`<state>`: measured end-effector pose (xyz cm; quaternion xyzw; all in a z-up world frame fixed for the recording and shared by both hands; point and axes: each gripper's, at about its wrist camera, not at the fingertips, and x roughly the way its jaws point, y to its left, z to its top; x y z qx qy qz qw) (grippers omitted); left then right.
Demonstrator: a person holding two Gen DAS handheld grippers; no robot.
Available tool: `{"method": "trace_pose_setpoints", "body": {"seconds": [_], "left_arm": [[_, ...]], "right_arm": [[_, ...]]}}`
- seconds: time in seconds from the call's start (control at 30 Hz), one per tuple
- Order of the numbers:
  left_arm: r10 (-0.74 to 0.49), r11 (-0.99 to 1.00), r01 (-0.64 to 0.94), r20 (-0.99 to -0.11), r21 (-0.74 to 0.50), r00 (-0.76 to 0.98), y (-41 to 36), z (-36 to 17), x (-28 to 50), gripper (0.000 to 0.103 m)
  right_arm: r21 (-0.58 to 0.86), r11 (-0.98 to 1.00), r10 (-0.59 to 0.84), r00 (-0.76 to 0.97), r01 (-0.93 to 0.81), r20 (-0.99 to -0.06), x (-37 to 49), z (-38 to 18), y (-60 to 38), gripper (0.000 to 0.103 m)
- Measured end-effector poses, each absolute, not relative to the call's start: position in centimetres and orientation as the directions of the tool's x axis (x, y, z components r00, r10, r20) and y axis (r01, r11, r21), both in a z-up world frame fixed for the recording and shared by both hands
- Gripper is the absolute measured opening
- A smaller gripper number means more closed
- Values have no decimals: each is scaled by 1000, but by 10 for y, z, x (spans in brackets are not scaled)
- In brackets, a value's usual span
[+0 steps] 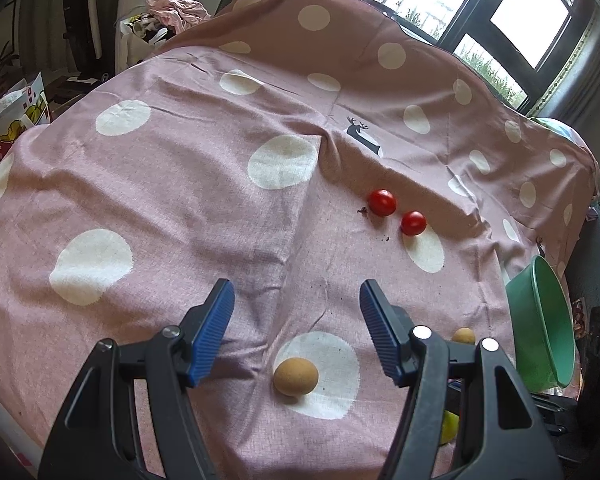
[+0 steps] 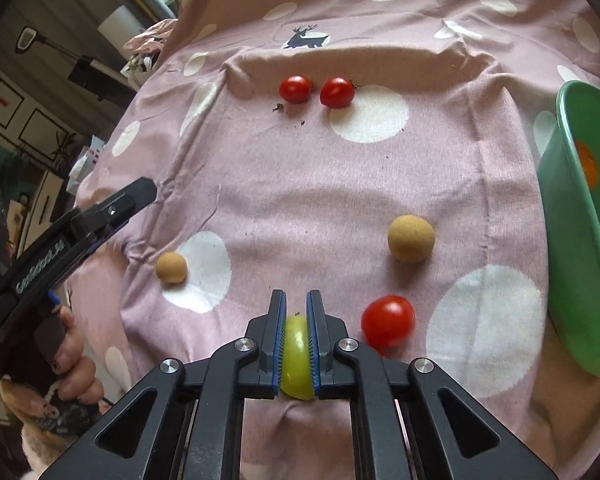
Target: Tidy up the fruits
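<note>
Left wrist view: the left gripper (image 1: 296, 308) fingers stand wide and empty above a tan fruit (image 1: 295, 376) on the counter; two tomatoes (image 1: 396, 212) lie farther in.

Right wrist view: the right gripper (image 2: 296, 312) fingers clamp a green fruit (image 2: 297, 356). The green bowl (image 2: 572, 240) at the right edge holds something orange; five fruits look left to gather.

Right tool (image 2: 296, 312) clamped; left tool (image 1: 297, 292) agape.

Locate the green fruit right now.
In the right wrist view, the green fruit sits bottom centre, clamped in the right gripper, just left of the nearest tomato.
</note>
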<state>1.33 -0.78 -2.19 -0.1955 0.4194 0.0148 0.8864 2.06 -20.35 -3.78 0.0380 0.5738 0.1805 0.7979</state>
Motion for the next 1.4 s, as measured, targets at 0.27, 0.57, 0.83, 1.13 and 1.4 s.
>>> {"method": "trace_pose_setpoints", "body": {"seconds": [0.27, 0.57, 0.83, 1.13, 1.4], "left_arm": [[-150, 920, -187, -752, -343, 642, -7, -23, 14, 64], [-151, 928, -173, -759, -329, 633, -11, -24, 15, 64], [-157, 931, -167, -769, -325, 620, -13, -27, 17, 64], [-159, 922, -187, -770, -340, 618, -11, -28, 19, 64], [-168, 921, -182, -772, -345, 613, -12, -29, 20, 64]], "right_arm": [[227, 934, 304, 282, -275, -910, 13, -33, -202, 24], [193, 934, 284, 299, -300, -911, 9, -37, -194, 29], [192, 930, 284, 282, -312, -917, 5, -45, -184, 35], [242, 943, 310, 341, -229, -887, 38, -32, -181, 35], [269, 937, 324, 265, -225, -908, 69, -51, -173, 35]]}}
